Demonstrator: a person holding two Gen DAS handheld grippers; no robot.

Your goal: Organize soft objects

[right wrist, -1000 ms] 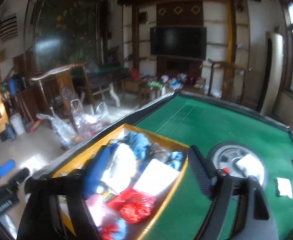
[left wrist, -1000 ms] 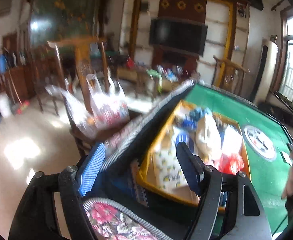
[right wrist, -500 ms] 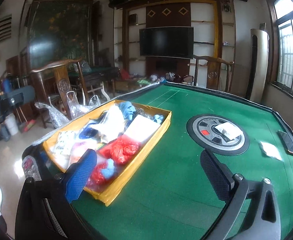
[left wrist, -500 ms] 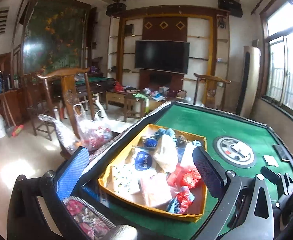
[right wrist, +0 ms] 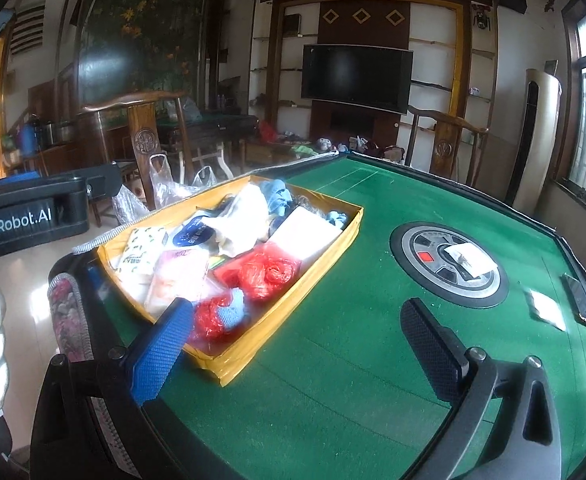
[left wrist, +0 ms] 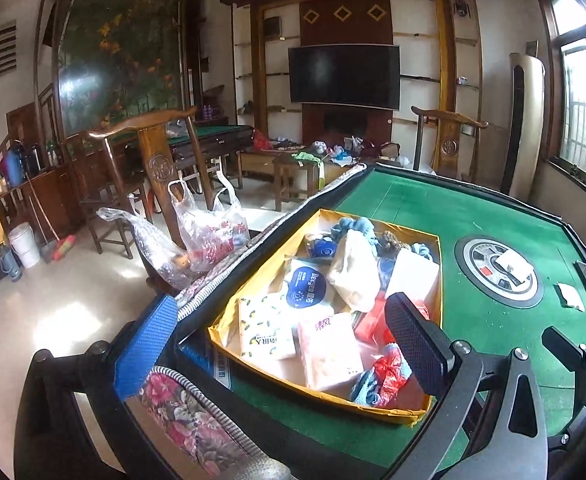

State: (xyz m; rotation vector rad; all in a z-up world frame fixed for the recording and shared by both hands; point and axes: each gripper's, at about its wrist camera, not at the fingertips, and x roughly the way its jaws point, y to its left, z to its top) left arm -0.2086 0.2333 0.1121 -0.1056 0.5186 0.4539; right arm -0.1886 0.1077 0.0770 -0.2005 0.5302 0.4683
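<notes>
Left tool (left wrist: pixel 281 332) and right tool (right wrist: pixel 301 344) both gape wide, gripping nothing. Beyond them a yellow tray (right wrist: pixel 277 320) of soft packets (left wrist: pixel 329 352) rests on the green surface (right wrist: pixel 353 360), long axis running away. Only the right view shows the left tool's body; a TV (left wrist: pixel 345 76) hangs beyond.

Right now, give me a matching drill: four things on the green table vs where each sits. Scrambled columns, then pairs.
Things:
1. red plastic bag
2. blue knit item
3. white paper
4. lemon-print tissue pack

Places:
A. far end of the yellow tray
B. on the round centre console
C. tray's left side, near edge
D. tray's near middle

Pairs: 1-D, 2-A, 3-B, 4-C
</notes>
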